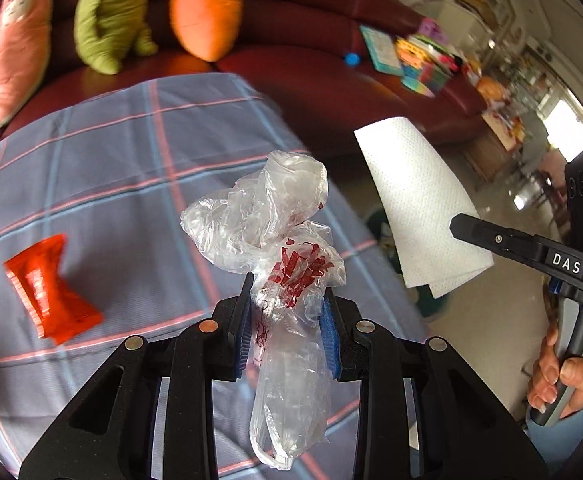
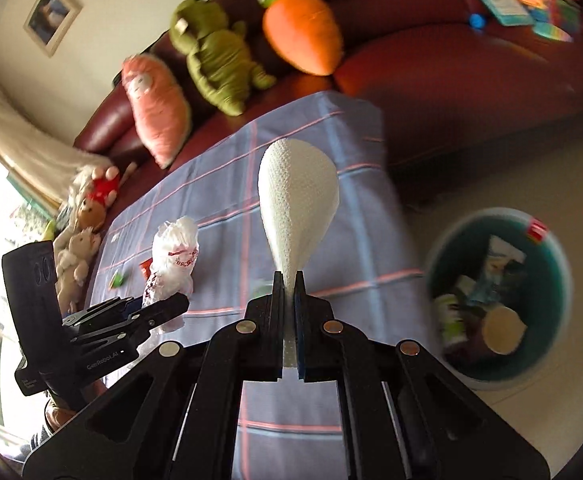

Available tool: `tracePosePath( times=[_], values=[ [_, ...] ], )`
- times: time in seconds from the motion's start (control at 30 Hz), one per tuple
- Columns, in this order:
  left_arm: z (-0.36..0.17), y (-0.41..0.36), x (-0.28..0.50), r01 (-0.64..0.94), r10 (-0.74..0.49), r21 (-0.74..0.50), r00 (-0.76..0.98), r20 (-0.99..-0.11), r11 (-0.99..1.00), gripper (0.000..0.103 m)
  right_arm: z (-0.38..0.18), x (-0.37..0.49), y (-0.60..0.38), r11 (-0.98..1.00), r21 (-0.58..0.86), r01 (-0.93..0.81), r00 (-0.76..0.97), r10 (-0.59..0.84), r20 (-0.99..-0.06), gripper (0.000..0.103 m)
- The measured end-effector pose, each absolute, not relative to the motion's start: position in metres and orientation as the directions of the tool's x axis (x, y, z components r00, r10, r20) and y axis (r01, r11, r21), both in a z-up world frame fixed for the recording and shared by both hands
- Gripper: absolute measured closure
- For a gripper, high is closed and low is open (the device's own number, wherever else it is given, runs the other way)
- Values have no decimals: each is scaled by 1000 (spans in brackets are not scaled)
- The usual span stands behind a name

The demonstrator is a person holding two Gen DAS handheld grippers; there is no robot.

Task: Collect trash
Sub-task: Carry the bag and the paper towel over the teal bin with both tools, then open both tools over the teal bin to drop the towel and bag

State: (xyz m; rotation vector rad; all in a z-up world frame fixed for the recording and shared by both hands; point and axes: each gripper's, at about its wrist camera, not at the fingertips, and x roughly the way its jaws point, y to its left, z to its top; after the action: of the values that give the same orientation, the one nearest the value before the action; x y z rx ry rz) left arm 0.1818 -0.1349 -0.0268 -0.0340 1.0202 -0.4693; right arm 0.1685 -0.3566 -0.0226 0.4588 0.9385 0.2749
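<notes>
Right wrist view: the right tool (image 2: pixel 289 280), at lower centre of the frame, is clenched on a white paper towel (image 2: pixel 297 196) whose free end balloons upward past the fingertips, its long axis running along the line of the fingers. The trash bin (image 2: pixel 499 292), a round teal container already holding scraps, stands on the floor at the right edge of the frame, beside the near corner of the tabletop (image 2: pixel 355 208) with its checked cloth and lower than the towel. The decisive relation is therefore sideways and downward: the bin lies to the right of the right tool, well apart from the towel, not under it. The left tool (image 2: pixel 171 304) appears at lower left of the same frame, farther from the bin, so the right hand is judged the nearer of the two. Left wrist view: the left tool (image 1: pixel 287 304), at lower centre, grasps a crumpled clear plastic bag (image 1: pixel 275 240) with red print, which hangs through the fingers and also rises above them. An orange wrapper (image 1: pixel 51 292) lies on the cloth at left of this frame, not yet collected. Only a dark sliver of what may be the bin shows behind the towel (image 1: pixel 419 204) here.
</notes>
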Motion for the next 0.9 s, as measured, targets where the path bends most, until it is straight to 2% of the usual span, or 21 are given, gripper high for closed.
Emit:
tracePosePath(
  times=[0.3,0.47,0.8,0.83,0.9],
  values=[
    [-46,-254,184,514,-432,-223,332,-838,828,73,-57,130,-477,842,509,180,613,308,-728,99],
    [-57,-278,190,532,-433,-227,302,-849,816,73,-86,125,-509,823,508,253,584,288,-759,98],
    [-69,-302,206,522,-436,-247,278,-856,817,73,-132,148,-509,820,495,289,521,299,-800,94],
    [-70,-302,207,521,-435,-248,275,-857,817,73,-139,151,-507,816,500,290,510,310,-802,92],
    [-72,-305,208,521,-432,-246,270,-861,817,73,-147,156,-504,808,511,294,499,326,-803,78]
  ],
)
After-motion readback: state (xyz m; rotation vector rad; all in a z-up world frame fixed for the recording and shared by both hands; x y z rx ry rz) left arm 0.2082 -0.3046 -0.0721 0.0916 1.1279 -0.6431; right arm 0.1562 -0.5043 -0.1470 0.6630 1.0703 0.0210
